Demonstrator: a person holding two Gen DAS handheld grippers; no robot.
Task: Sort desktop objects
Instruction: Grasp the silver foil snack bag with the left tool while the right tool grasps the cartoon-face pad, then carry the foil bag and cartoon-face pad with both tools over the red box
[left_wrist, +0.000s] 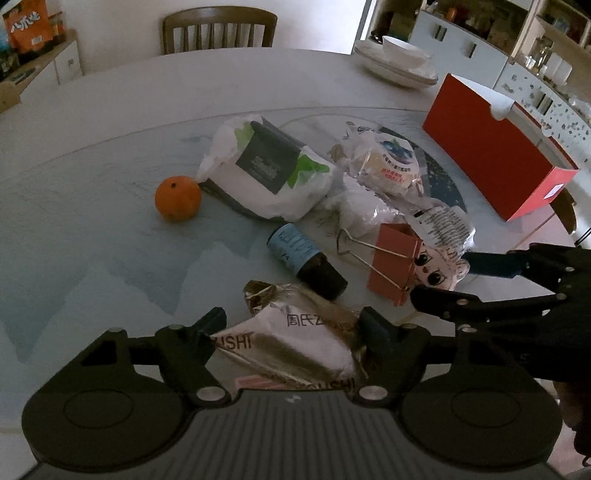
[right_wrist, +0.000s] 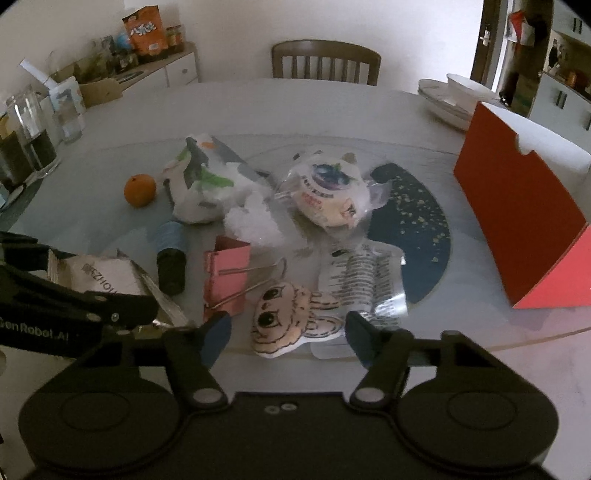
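Note:
My left gripper (left_wrist: 293, 325) has a silver foil snack packet (left_wrist: 295, 339) between its fingers, and both pads press on its sides. My right gripper (right_wrist: 288, 328) straddles a flat cartoon-face toy (right_wrist: 284, 325) on the table; a gap shows beside its left pad, so it is open. From the right wrist view the left gripper (right_wrist: 103, 280) holds the packet (right_wrist: 107, 277) at the left. A pink binder clip (right_wrist: 226, 275), a dark bottle with a blue label (right_wrist: 170, 254), an orange (right_wrist: 139, 190), a tissue pack (left_wrist: 266, 173) and a wrapped bun (right_wrist: 328, 195) lie beyond.
An open red box (right_wrist: 517, 221) stands at the right. Stacked white bowls and plates (right_wrist: 454, 99) sit at the back right, a wooden chair (right_wrist: 325, 61) behind the round table (left_wrist: 147, 92). Glass jars (right_wrist: 26, 136) stand at the left edge. A clear printed wrapper (right_wrist: 364, 280) lies beside the toy.

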